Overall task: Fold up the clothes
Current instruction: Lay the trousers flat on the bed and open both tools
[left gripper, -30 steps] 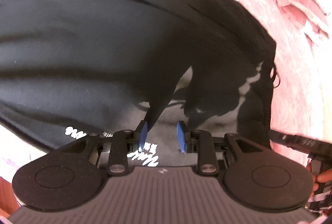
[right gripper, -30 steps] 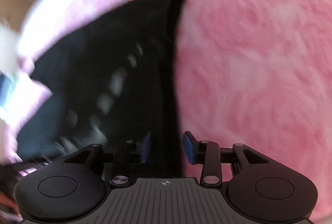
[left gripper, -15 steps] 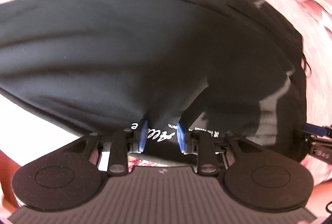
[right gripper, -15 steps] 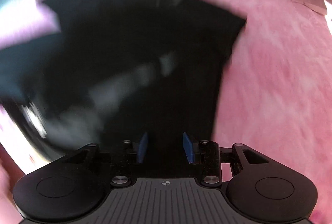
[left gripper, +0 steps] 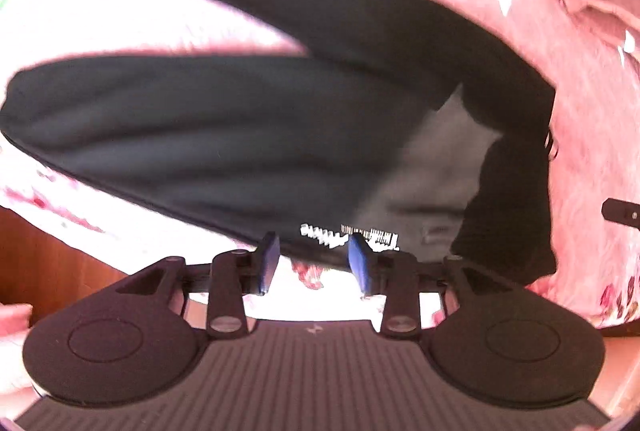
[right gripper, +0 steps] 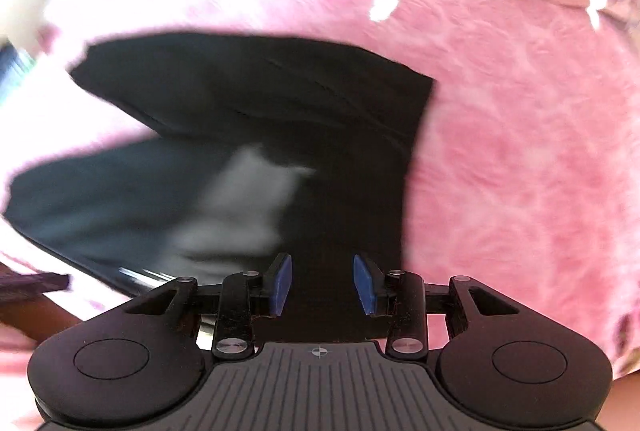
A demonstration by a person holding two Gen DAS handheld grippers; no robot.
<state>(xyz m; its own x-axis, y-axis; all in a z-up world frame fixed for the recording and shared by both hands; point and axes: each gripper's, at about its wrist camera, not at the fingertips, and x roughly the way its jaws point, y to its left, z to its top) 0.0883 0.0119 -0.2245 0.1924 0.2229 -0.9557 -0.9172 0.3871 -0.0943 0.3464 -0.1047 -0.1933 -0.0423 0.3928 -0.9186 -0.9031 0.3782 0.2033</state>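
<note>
Pink fleece blanket (right gripper: 520, 151) under black trousers (left gripper: 240, 135); left gripper (left gripper: 314, 263) opening, nothing pinched; right gripper (right gripper: 322, 285) spread, empty.

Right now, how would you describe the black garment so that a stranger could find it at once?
Look at the pink fluffy blanket that covers the bed. The black garment lies flat on it, the only dark thing there, with two long parts spreading apart and small white printed letters along one edge.
</note>
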